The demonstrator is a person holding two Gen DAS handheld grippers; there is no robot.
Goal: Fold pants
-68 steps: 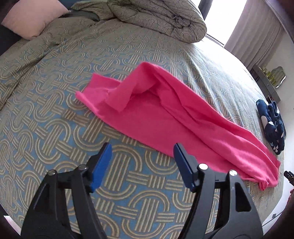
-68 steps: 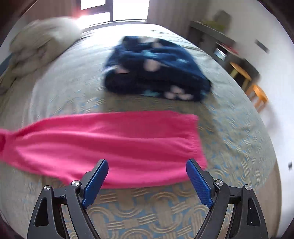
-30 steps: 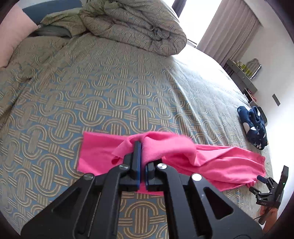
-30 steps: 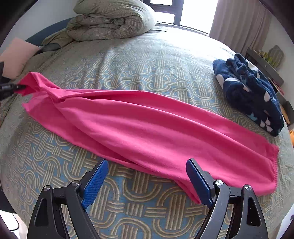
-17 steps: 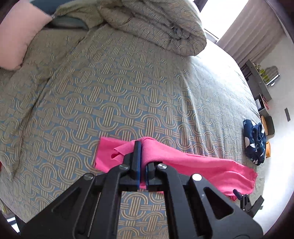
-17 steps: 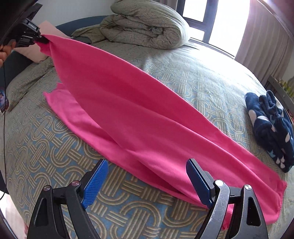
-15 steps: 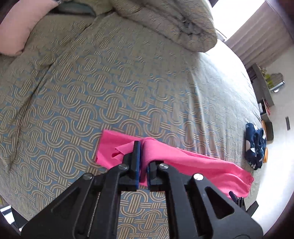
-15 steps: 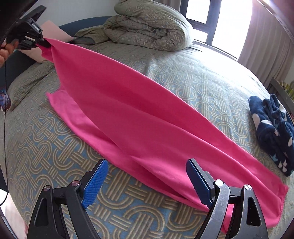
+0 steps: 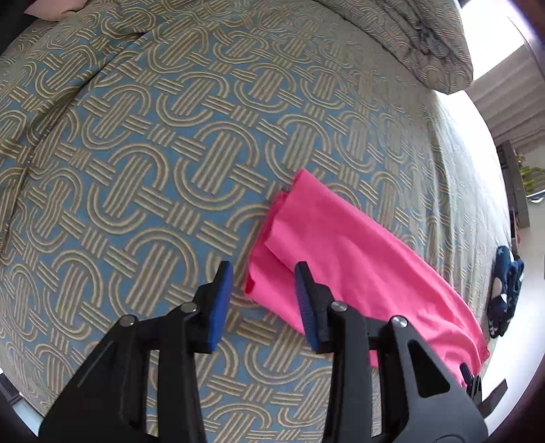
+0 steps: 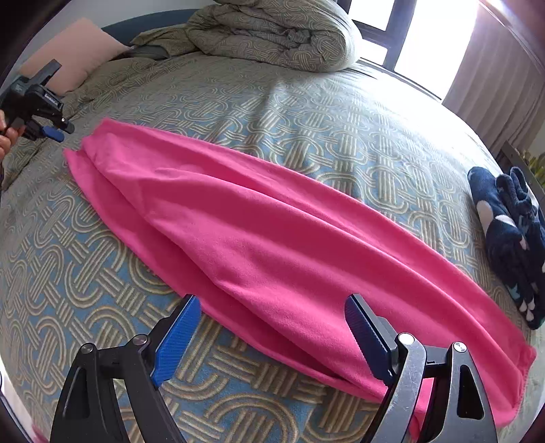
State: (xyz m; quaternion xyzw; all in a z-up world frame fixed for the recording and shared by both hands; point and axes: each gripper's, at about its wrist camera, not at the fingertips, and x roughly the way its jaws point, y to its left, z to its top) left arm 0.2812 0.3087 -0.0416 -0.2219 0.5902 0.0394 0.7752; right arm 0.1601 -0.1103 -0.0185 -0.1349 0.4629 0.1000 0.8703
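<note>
Pink pants (image 10: pixel 272 238) lie stretched out long across the patterned bedspread (image 10: pixel 306 119), one leg folded over the other, running from near my left gripper (image 9: pixel 260 300) at one end to my right gripper (image 10: pixel 269 327) at the other. In the left wrist view the pants (image 9: pixel 357 259) end in a layered edge just ahead of my left fingertips. A bundle of navy fleece with white spots (image 10: pixel 511 238) sits on the bed beyond the far side of the pants, near but apart from them. A rolled-up duvet (image 10: pixel 272 30) in the same print as the bedspread is heaped at the head of the bed, and a pale pink pillow (image 10: pixel 75 51) leans beside it, both well apart from the pants. Nothing lies on top of the pink fabric.

My left jaws are opening: the blue pads (image 9: pixel 221 300) stand apart, and the corner of the pants lies on the bed in line with the gap, with neither pad pressing on it. From the right wrist view my left gripper (image 10: pixel 54 131) hovers just off that end of the pants, my hand (image 10: pixel 6 136) around its handle at the picture's edge.

My right jaws stand wide open above the near edge of the pants. The blue pads (image 10: pixel 173 337) grip nothing; the fabric passes beneath the right-hand finger.
</note>
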